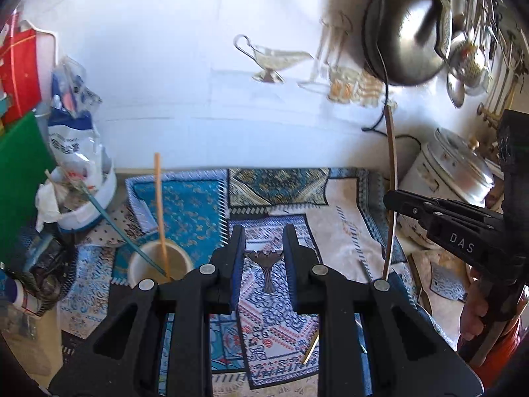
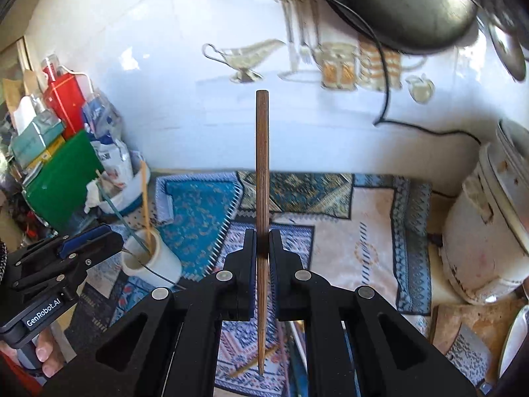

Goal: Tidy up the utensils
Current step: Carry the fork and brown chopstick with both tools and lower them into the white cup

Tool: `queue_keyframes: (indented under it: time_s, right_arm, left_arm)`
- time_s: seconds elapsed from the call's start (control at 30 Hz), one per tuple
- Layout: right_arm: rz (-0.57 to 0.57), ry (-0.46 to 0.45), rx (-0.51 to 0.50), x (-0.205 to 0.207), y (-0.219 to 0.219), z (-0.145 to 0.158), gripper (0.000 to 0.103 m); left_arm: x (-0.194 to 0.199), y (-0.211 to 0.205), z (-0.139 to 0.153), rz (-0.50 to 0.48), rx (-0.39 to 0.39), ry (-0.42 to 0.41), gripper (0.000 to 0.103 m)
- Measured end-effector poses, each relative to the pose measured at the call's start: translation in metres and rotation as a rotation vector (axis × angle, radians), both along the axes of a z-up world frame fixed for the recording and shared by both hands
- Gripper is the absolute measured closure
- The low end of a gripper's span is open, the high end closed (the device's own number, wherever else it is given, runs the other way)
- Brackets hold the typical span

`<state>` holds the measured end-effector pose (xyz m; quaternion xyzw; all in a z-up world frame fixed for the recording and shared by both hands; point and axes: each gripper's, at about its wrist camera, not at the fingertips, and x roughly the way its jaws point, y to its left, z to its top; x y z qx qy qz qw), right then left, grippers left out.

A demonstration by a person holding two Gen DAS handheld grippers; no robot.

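Clamped between the right gripper's [image 2: 263,248] blue-padded fingers [image 2: 250,264], a brown wooden chopstick [image 2: 262,172] stands upright, its blunt end well above the fingertips and its tapered tip hanging below them over the patterned mats [image 2: 357,231]. The jaws are drawn narrow, both pads pressing the stick's sides. From the left wrist view the same chopstick [image 1: 391,178] shows as a thin brown rod held by the right gripper [image 1: 391,200], to the right of the white cup [image 1: 145,264].

That white cup [image 2: 155,264] stands on the mats to the left of the held chopstick, near the left gripper [image 2: 96,236]. It holds an orange chopstick [image 1: 161,215] standing nearly upright and a teal chopstick [image 1: 109,218] leaning out to the left over the cup's rim.

On the left side, the left gripper [image 1: 264,241] has its fingers [image 1: 238,251] parted to a middling gap and grips nothing. Through that gap, right of the cup, a small dark fork-like utensil [image 1: 266,268] lies flat on a blue patterned mat [image 1: 264,314], apart from both pads. Another light-coloured chopstick [image 1: 310,347] lies on the mat closer to the camera, partly hidden by the gripper body.

A white rice cooker [image 2: 479,231] stands right of the held chopstick, and a green board [image 2: 62,178] leans left of the cup.
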<state>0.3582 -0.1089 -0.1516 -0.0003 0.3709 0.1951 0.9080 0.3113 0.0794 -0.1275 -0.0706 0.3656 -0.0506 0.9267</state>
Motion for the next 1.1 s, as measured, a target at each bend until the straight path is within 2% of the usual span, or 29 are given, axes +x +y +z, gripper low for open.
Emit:
queue_keyframes:
  time_s: [0.3, 0.63, 0.9, 1.1]
  right_arm:
    - [0.104, -0.085, 0.027, 0.0, 0.062, 0.031, 0.096]
    - [0.19, -0.125, 0.06, 0.011, 0.124, 0.042, 0.096]
    - [0.216, -0.11, 0.088, 0.022, 0.162, 0.036, 0.096]
    - [0.209, -0.096, 0.092, 0.034, 0.182, 0.018, 0.096]
  left_arm:
    - [-0.01, 0.051, 0.031, 0.089, 0.012, -0.087, 0.081]
    - [-0.016, 0.099, 0.052, 0.159, 0.021, -0.152, 0.082]
    - [-0.011, 0.124, 0.042, 0.173, 0.006, -0.13, 0.082]
    - [-0.001, 0.132, 0.024, 0.165, -0.008, -0.095, 0.082]
